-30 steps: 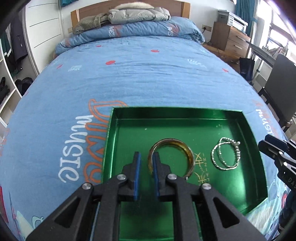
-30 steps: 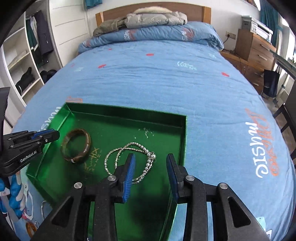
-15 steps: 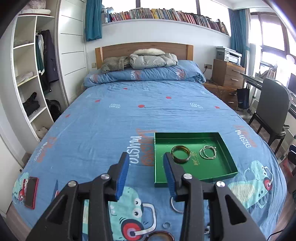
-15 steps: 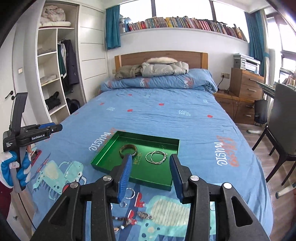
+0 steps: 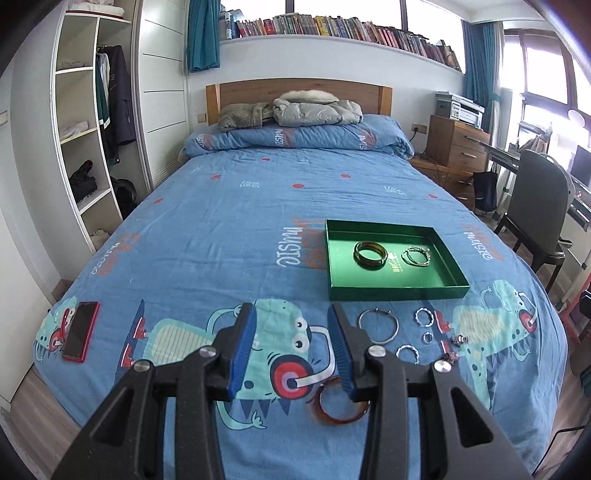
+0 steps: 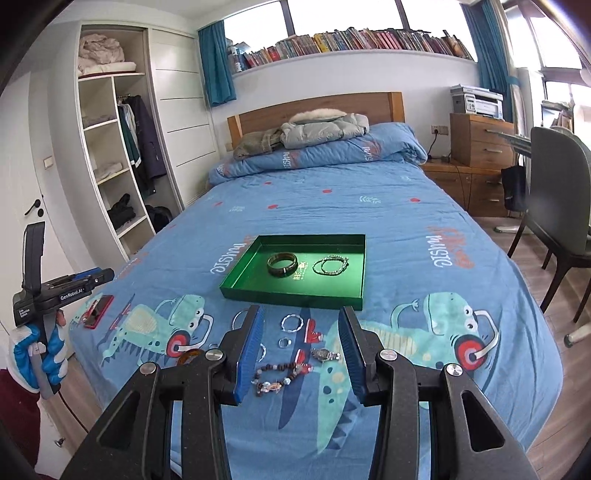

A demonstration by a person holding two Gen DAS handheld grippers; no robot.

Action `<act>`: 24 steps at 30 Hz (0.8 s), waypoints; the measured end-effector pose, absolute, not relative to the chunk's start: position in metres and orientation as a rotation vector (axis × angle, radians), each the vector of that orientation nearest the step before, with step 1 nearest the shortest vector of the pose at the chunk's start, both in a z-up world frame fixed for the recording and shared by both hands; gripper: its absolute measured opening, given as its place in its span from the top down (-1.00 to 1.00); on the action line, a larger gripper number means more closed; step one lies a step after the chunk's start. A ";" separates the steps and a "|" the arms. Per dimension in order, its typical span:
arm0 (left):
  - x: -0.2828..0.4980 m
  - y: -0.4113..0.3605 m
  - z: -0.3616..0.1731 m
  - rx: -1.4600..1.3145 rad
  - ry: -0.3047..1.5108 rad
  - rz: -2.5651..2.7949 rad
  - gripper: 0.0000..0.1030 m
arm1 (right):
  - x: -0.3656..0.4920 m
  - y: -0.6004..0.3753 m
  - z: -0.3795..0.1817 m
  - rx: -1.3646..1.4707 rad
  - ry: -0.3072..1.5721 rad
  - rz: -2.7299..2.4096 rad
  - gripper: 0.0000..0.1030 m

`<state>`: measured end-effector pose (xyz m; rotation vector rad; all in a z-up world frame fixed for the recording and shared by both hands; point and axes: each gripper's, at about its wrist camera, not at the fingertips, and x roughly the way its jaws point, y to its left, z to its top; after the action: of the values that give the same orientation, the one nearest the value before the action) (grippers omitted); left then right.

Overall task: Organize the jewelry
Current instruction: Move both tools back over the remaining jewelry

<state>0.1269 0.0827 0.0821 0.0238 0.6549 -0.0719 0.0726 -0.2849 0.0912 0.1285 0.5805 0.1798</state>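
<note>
Both grippers, left (image 5: 291,325) and right (image 6: 301,328), hang open and empty above the bed's (image 5: 258,206) near edge. A green tray (image 5: 454,273) farther back holds a bangle (image 5: 370,254) and a beaded bracelet (image 5: 416,256). More rings and bracelets lie loose nearby.

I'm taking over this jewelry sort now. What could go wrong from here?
The amber bangle lies near the bed's front edge; a nudge from the left claw could push it off. The small rings sit close together on soft bedding, so the right claw may pinch cloth or grab two.

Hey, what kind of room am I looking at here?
A bedroom, most likely: a bed with a wooden headboard, an open wardrobe holding clothes, and a long bookshelf under the window.
</note>
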 end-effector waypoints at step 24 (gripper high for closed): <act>0.140 0.087 -0.044 -0.063 0.924 -0.079 0.26 | 0.110 -0.263 -0.027 0.261 0.841 0.235 0.18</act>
<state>0.1405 0.0873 -0.0443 -0.0626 0.9241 -0.0787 0.1102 -0.2629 -0.0274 0.2606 0.8406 0.2348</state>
